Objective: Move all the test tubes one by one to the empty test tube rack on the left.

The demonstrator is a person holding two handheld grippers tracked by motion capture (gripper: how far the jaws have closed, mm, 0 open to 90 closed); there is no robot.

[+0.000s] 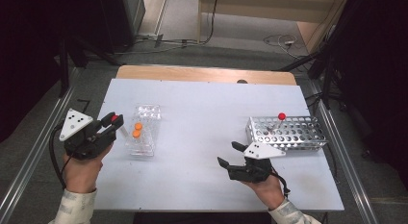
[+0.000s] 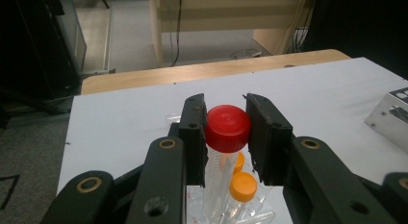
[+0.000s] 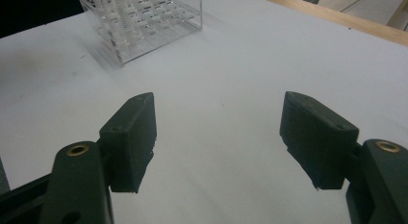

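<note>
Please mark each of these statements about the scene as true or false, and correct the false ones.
1. The left gripper is shut on the red-capped tube. True.
2. The right gripper holds a tube with an orange cap. False: its jaws stand wide open with nothing between them, above the white table.
3. Two orange-capped tubes stand in the clear plastic rack. True.
4. The metal rack holds no tube at all. False: one tube with a red cap stands in it.
5. The metal rack is on the left gripper's side of the table. False: it is on the right gripper's side.
</note>
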